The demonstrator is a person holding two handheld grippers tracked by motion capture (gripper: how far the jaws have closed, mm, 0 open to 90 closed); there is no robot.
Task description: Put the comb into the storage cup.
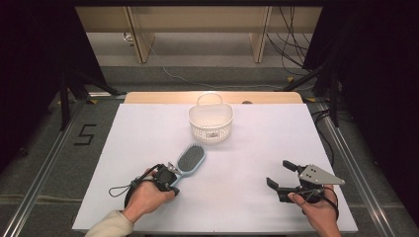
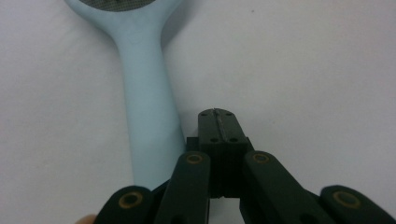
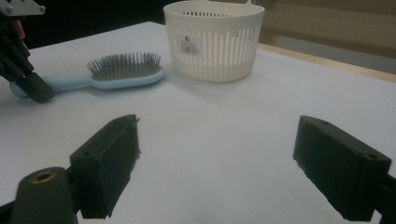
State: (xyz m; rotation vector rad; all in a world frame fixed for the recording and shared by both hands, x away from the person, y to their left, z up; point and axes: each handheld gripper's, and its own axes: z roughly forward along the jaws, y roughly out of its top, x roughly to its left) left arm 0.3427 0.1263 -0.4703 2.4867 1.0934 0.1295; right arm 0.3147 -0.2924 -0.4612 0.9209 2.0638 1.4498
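Note:
A light blue hairbrush (image 1: 190, 159) with dark bristles lies on the white table, its head toward a white slotted basket (image 1: 211, 129). My left gripper (image 1: 174, 190) is shut with nothing in it, its tips on the table just beside the end of the brush handle (image 2: 147, 93). In the left gripper view the two jaws (image 2: 218, 116) meet flat against each other, with the handle to their left. My right gripper (image 1: 277, 173) stands open at the front right. In its own view the right gripper (image 3: 217, 135) faces the hairbrush (image 3: 123, 70), the basket (image 3: 215, 51) and the left gripper (image 3: 35, 88).
The white table (image 1: 148, 128) spreads wide around the brush and the basket. Behind its far wooden edge (image 1: 163, 97) are a grey floor, cables and wooden furniture legs. Dark curtains and stands flank both sides.

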